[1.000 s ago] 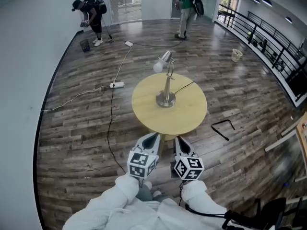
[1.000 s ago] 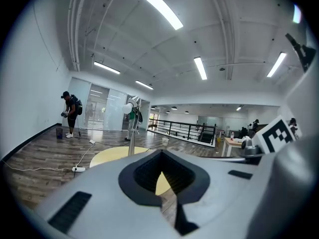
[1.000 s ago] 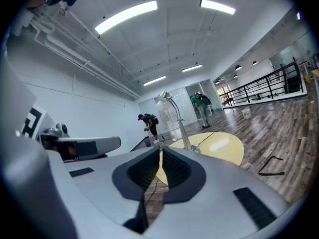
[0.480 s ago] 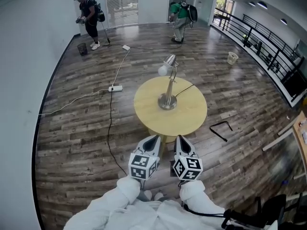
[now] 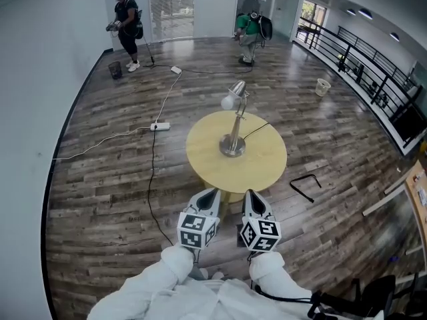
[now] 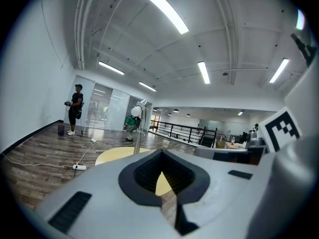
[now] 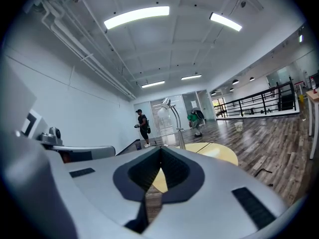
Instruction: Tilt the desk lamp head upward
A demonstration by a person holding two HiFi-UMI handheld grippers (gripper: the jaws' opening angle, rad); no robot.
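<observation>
A silver desk lamp stands on a round yellow table, its head and white bulb hanging down to the left. The lamp also shows in the left gripper view and in the right gripper view. Both grippers are held close to my body, short of the table's near edge. My left gripper is shut with nothing in it. My right gripper is shut and empty too, side by side with the left.
The lamp's black cord runs off the table to the right. A power strip and white cables lie on the wood floor at left. Two people stand at the far end. A black bent bar lies right of the table; railings line the right side.
The view has drawn back a little and the table sits slightly farther. Both far people have shifted position. The grippers stay side by side in front of me.
</observation>
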